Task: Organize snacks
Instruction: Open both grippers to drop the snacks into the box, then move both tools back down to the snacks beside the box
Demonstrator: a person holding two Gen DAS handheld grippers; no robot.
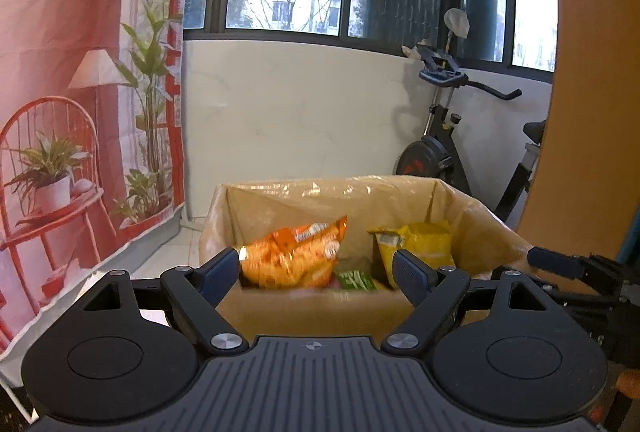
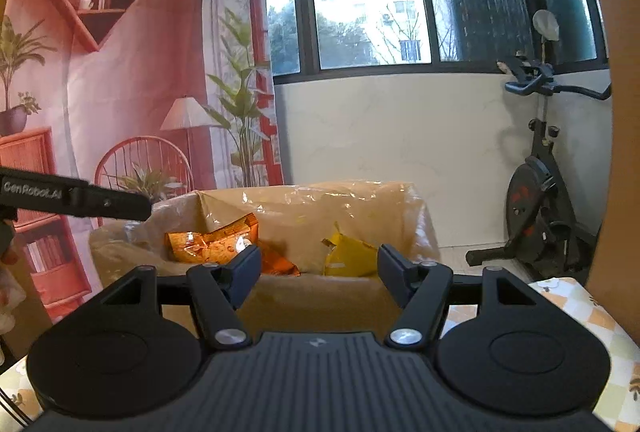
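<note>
Both tools empty over the snack box; drop step looks done.

Left wrist view: the left tool (image 1: 316,268) gapes open, holding nothing; ahead of it the box (image 1: 312,308) holds an orange bag (image 1: 296,252), yellow bag (image 1: 420,244) and green packet (image 1: 354,279). Right wrist view: the right tool (image 2: 318,268) is open and empty before the same box (image 2: 316,296). Next, probably, fetching another snack.

One cardboard box (image 1: 312,308), lined with clear plastic. Inside box: three snack packets counted — one orange bag (image 1: 294,258) at left, one yellow bag (image 1: 420,244) at right, one green packet (image 1: 354,279) low between them. Behind box, right: one exercise bike (image 1: 444,147). Tongs: two sets.
</note>
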